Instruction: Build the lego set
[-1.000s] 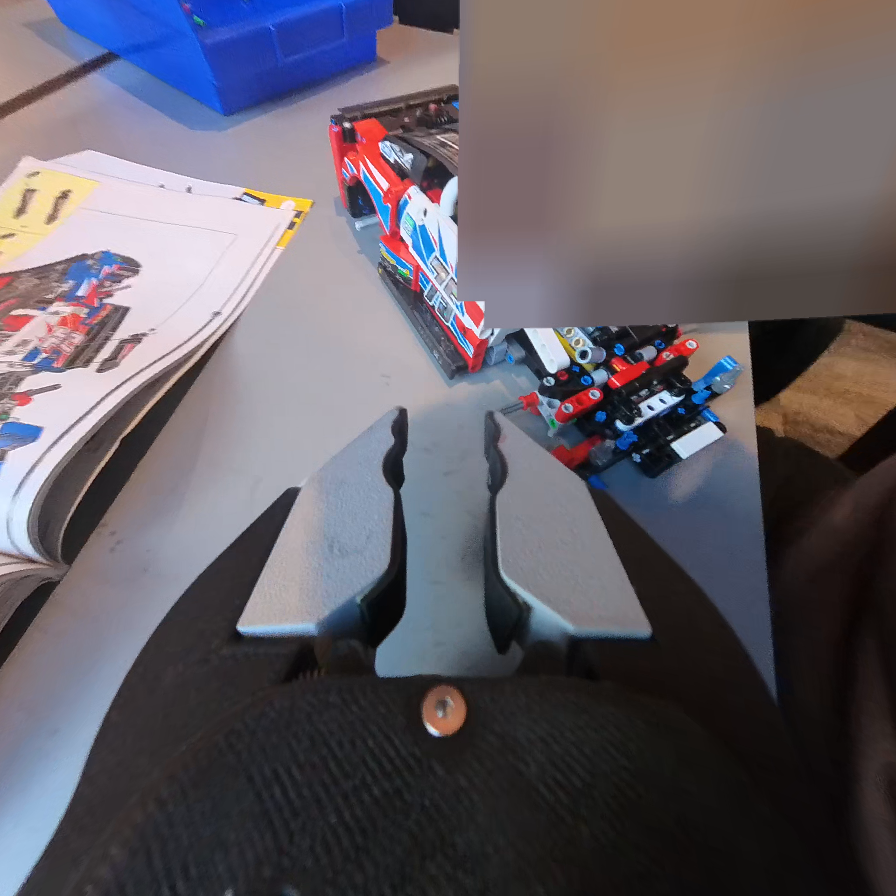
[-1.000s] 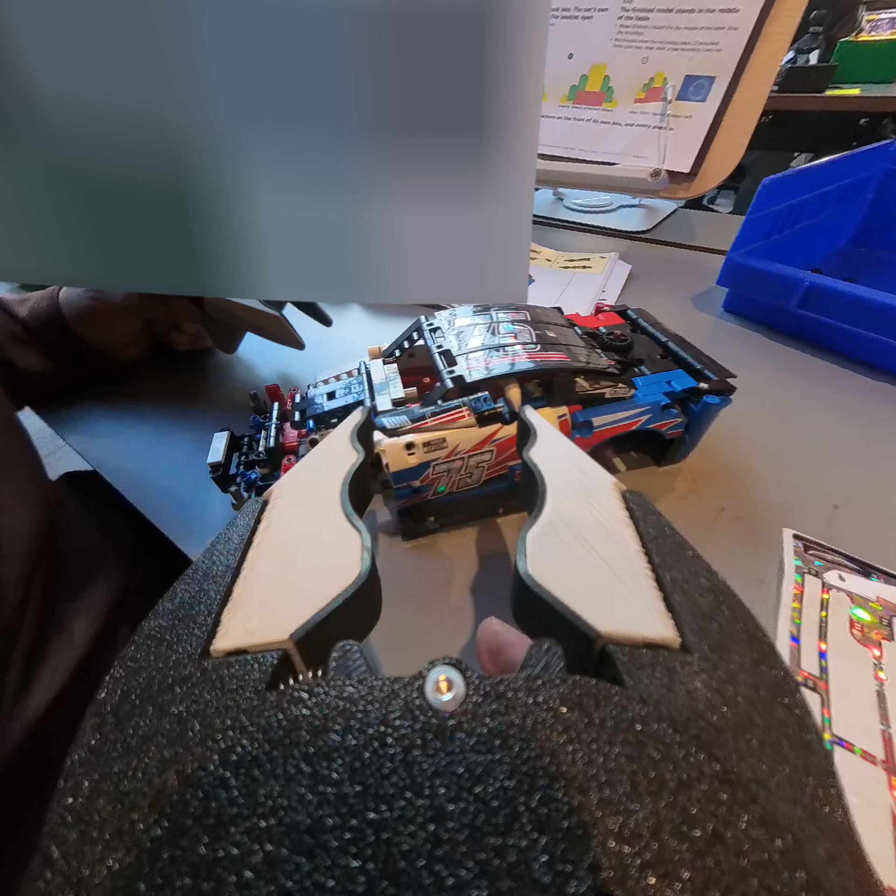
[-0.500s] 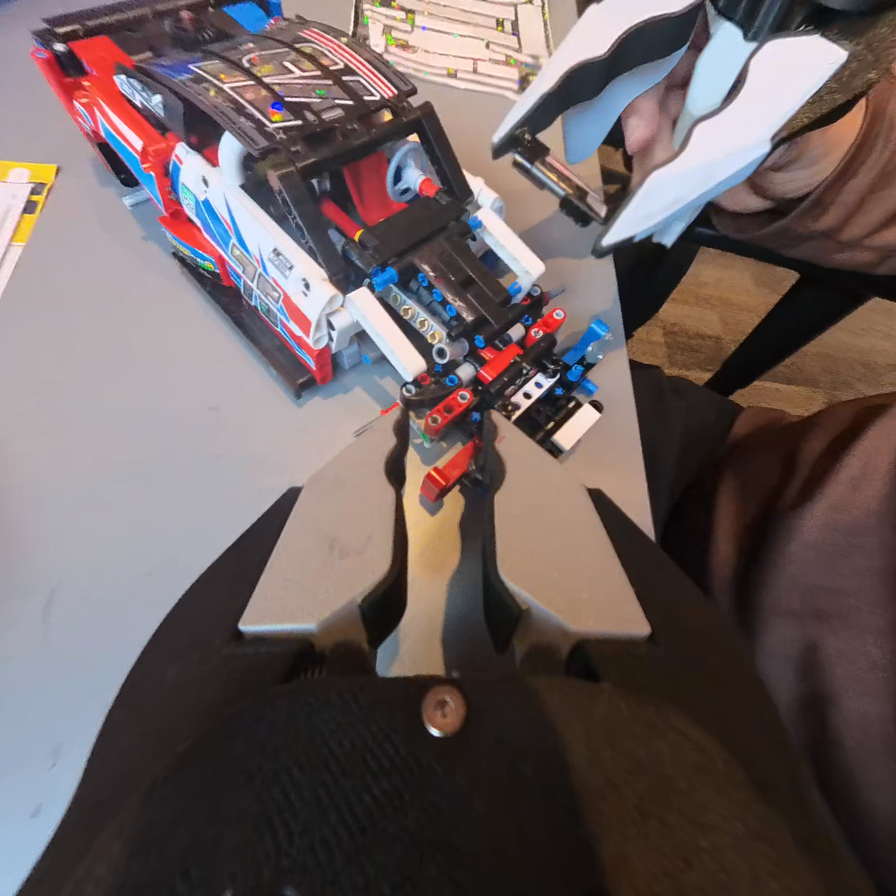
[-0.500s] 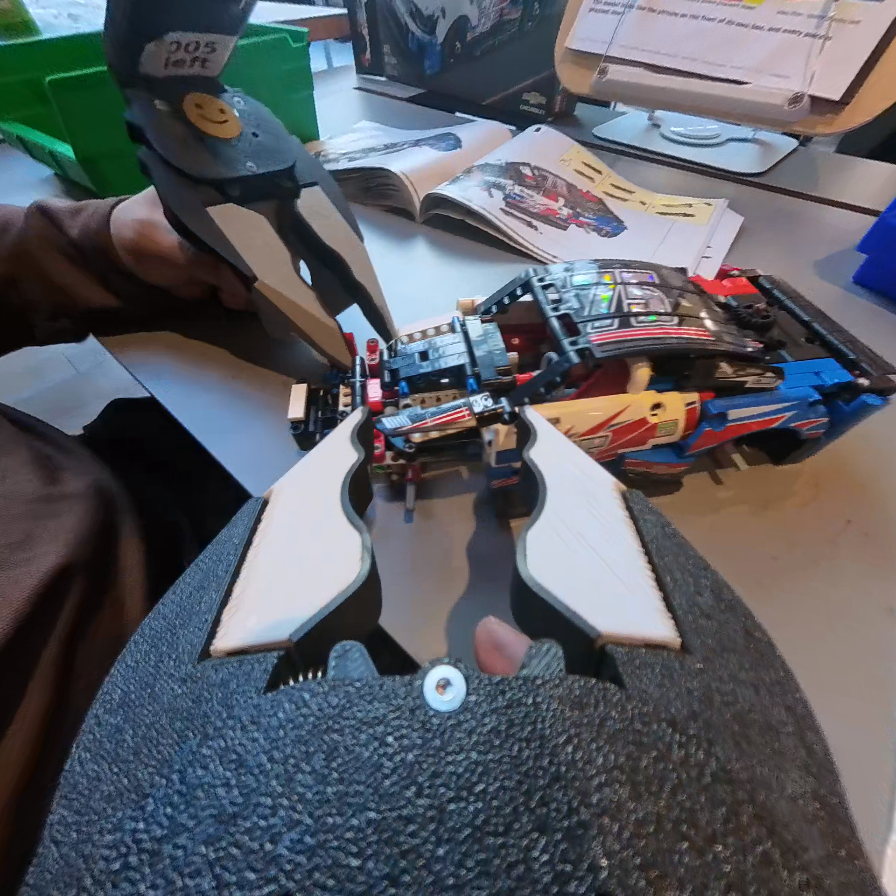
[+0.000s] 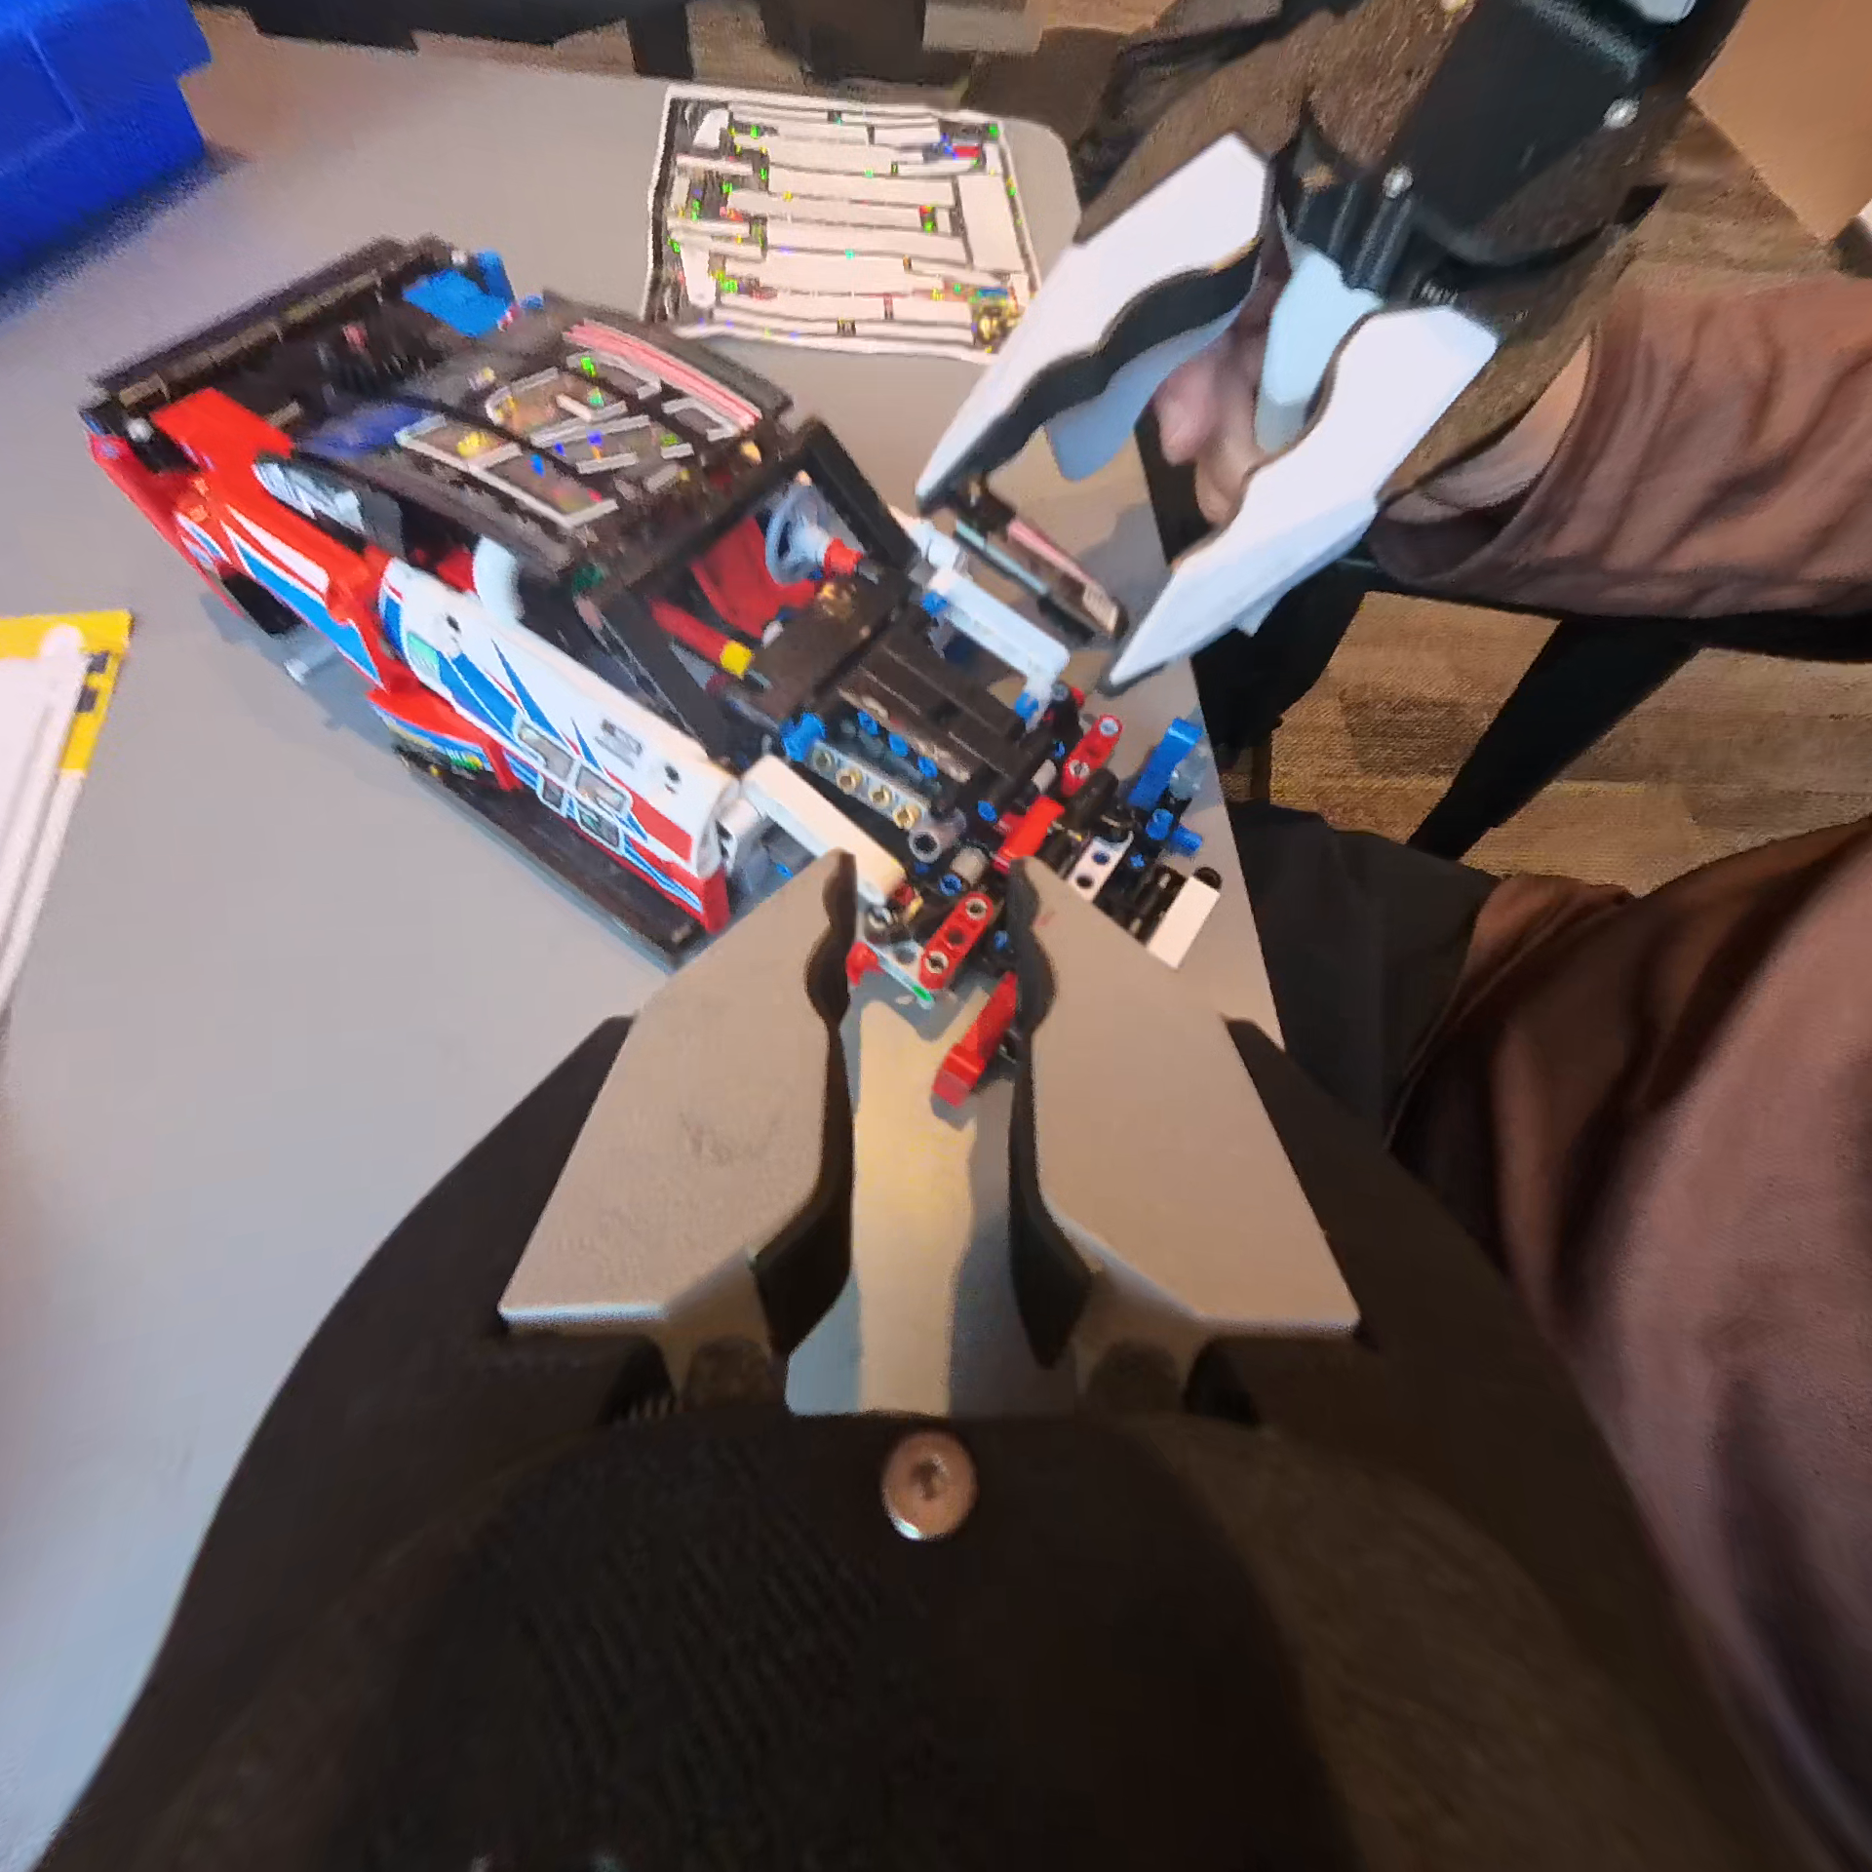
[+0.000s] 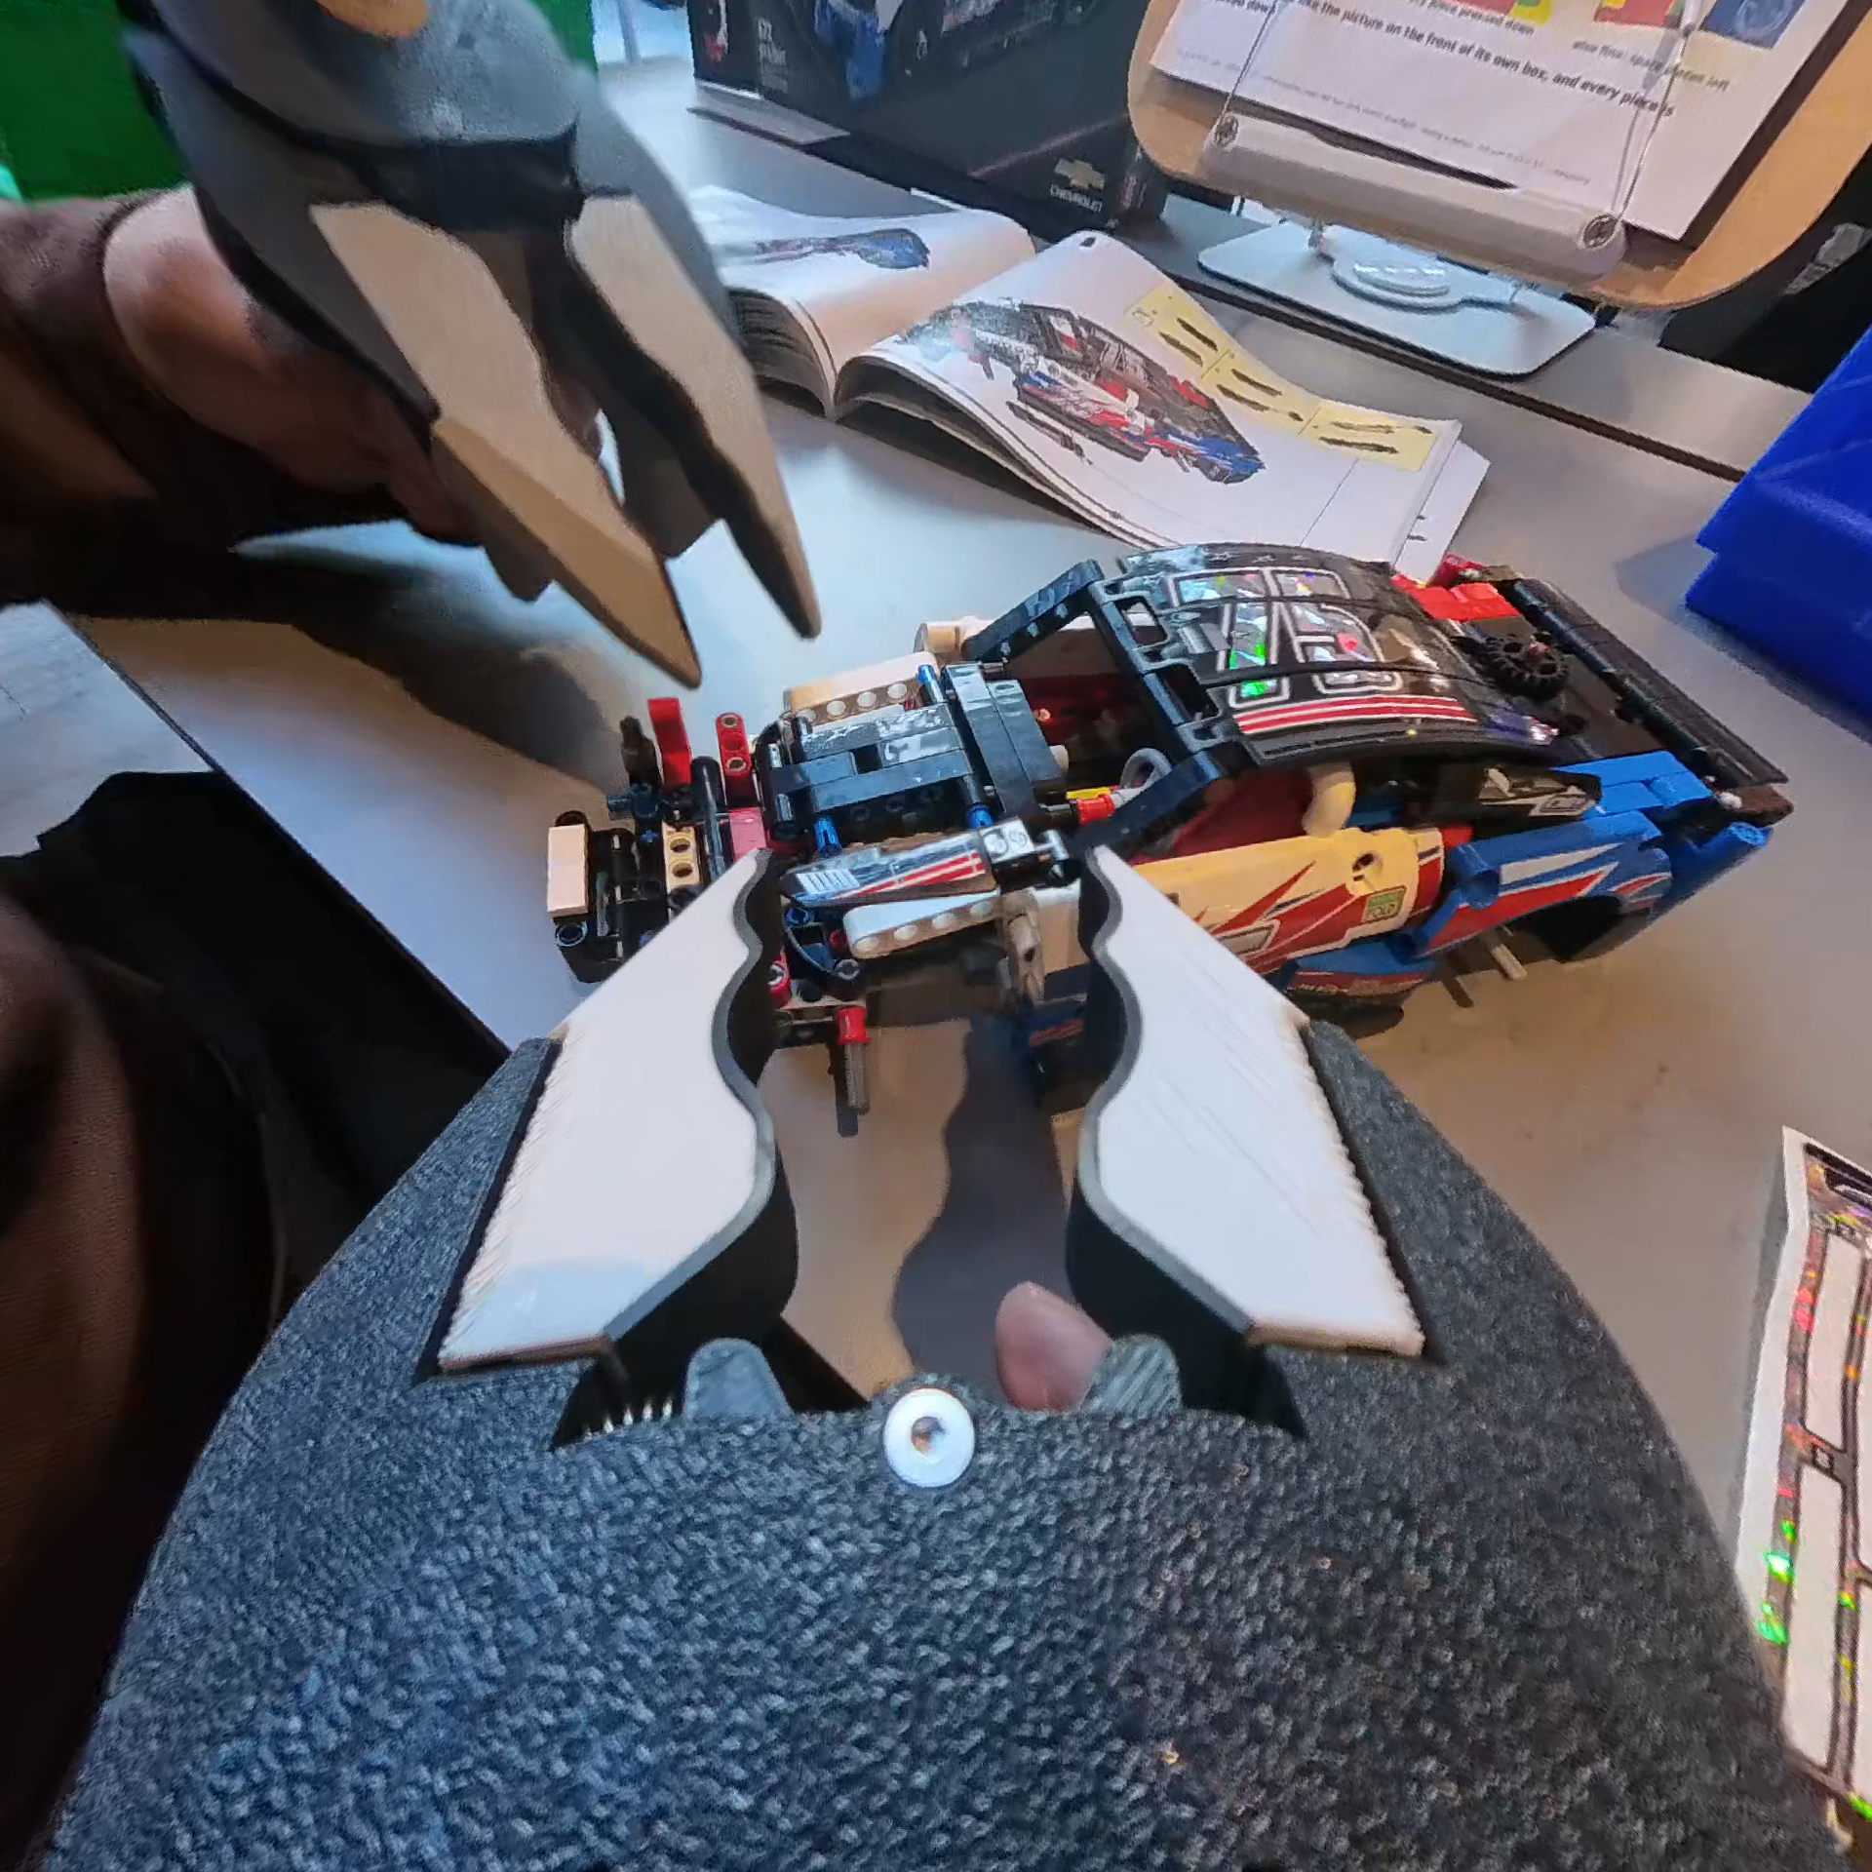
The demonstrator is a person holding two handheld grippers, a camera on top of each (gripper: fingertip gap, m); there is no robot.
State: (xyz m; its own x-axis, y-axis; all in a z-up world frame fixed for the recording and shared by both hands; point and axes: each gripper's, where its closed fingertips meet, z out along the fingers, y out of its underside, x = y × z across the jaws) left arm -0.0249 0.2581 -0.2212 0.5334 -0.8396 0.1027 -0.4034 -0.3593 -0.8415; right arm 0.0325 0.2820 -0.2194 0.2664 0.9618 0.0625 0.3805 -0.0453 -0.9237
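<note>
The left tongs (image 5: 927, 897), flat grey wedges with wavy inner edges on a ribbed black body, stand narrowly parted and empty at the studded, pin-filled front frame of the Lego race car (image 5: 527, 608), whose glossy stickered shell lies on the smooth grey surface (image 5: 304, 1064). The right tongs (image 6: 927, 891), pale ridged wedges on a grainy dark body, gape wide and empty at the car's side. Behind it lie an open instruction booklet (image 6: 1114, 405), a blurred, cut-off blue bin (image 6: 1803, 547) and a glittery sticker sheet (image 5: 841, 223).

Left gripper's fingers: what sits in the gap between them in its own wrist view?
The left gripper is open. Between its fingers show the lego car's unfinished front end and a red piece over bare grey table.
</note>
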